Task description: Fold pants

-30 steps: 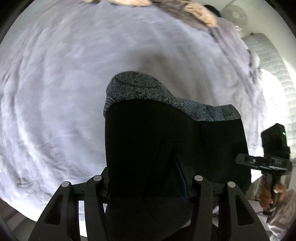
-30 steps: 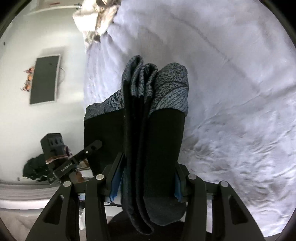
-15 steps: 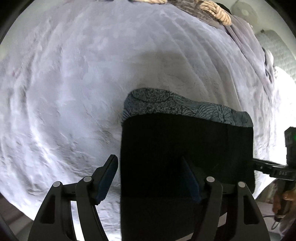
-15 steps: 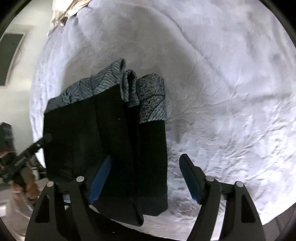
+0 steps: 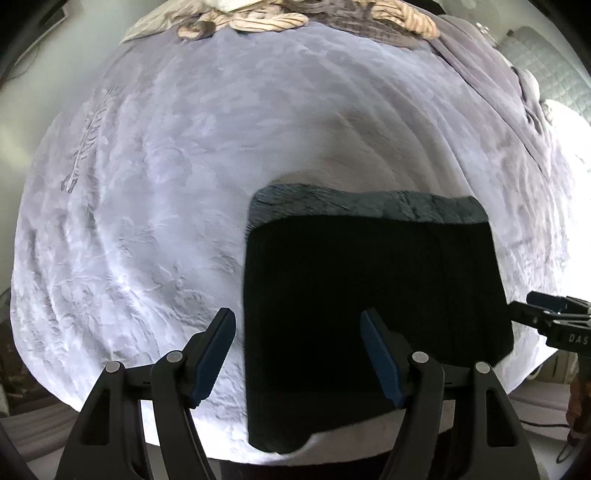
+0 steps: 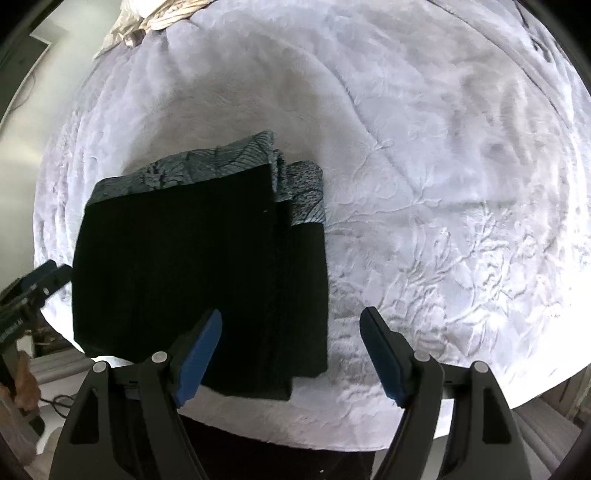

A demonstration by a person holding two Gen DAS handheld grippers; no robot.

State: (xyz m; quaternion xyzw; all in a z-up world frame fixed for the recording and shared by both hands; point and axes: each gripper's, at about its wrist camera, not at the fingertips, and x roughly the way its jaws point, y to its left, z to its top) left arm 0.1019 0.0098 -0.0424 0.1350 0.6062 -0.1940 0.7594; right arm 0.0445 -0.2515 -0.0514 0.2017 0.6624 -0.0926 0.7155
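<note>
A pale lilac plush blanket (image 5: 155, 192) with an embossed leaf pattern covers the bed. Crumpled striped beige fabric (image 5: 266, 20) lies at its far edge (type unclear). A quilted white surface (image 5: 546, 70) stands beside.

The pants (image 5: 373, 306) lie flat on the pale lilac plush blanket (image 5: 155, 206), folded into a compact, roughly rectangular stack near the blanket's near edge. The fabric is black, with a grey-blue patterned band running along the far edge. In the right wrist view the pants (image 6: 192, 269) show at least 2 layers: a wider upper panel, and a narrower strip stepping out along the right side, where the patterned band bunches into small folds.
</note>
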